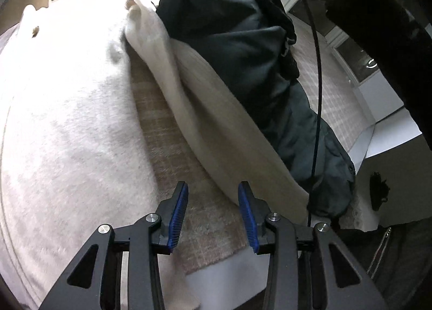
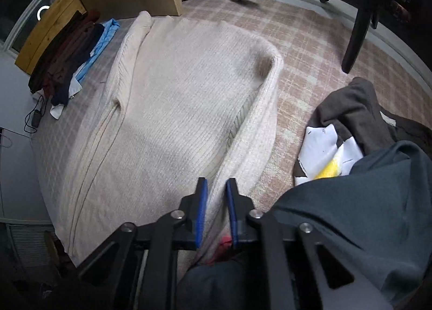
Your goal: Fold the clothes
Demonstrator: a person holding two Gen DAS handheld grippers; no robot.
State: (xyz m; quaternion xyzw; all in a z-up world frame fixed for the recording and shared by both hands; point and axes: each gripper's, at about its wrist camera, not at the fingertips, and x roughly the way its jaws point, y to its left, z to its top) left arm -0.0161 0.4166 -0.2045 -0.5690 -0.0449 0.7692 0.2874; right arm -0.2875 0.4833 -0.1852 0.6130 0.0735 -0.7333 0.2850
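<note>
From the left wrist, our left hand-held gripper [image 1: 213,213] hangs spread over plaid carpet [image 1: 172,148], holding nothing; the cream sweater [image 1: 62,110] fills nine o'clock. From the right wrist, our right hand-held gripper [image 2: 217,211] pinches the sweater's sleeve [image 2: 259,132]. Folded clothes [image 2: 67,59] wait at ten o'clock; this sweater's fold is only starting.

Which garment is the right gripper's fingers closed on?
The cream ribbed sweater spread on the rug; the right gripper pinches its near edge. The dark teal garment and brown one lie aside, untouched.
</note>
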